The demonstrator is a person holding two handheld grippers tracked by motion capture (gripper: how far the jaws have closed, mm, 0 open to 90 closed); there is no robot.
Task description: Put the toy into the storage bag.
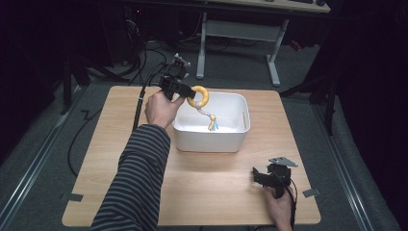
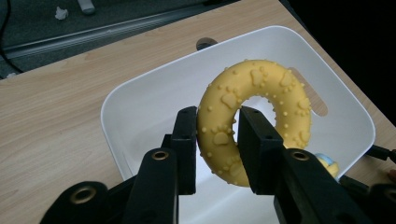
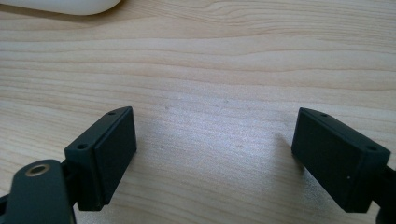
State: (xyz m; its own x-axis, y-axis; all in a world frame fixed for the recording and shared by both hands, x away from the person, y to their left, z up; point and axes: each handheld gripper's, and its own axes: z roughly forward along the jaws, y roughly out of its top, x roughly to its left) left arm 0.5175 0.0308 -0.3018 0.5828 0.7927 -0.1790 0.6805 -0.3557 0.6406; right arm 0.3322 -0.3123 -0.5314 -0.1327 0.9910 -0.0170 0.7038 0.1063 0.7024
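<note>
A yellow rubber ring toy point(image 2: 254, 105) with paw prints and bumps hangs over the white bin point(image 2: 140, 88), and my left gripper point(image 2: 217, 135) is shut on its lower rim. In the high view the ring point(image 1: 199, 96) sits over the bin's back left corner point(image 1: 185, 126), with a short rope tail point(image 1: 210, 120) dangling inside the bin. My left gripper point(image 1: 182, 91) comes in from the left, held by a hand in a striped sleeve. My right gripper point(image 1: 260, 174) rests low over the table's front right, and its jaws stand wide apart over bare wood point(image 3: 215, 144).
The white bin point(image 1: 211, 139) stands mid-table with a handle slot in its right wall. Cables trail off the table's back left. A desk frame point(image 1: 240, 33) stands on the floor beyond the table. Bare wood point(image 1: 207, 192) lies in front of the bin.
</note>
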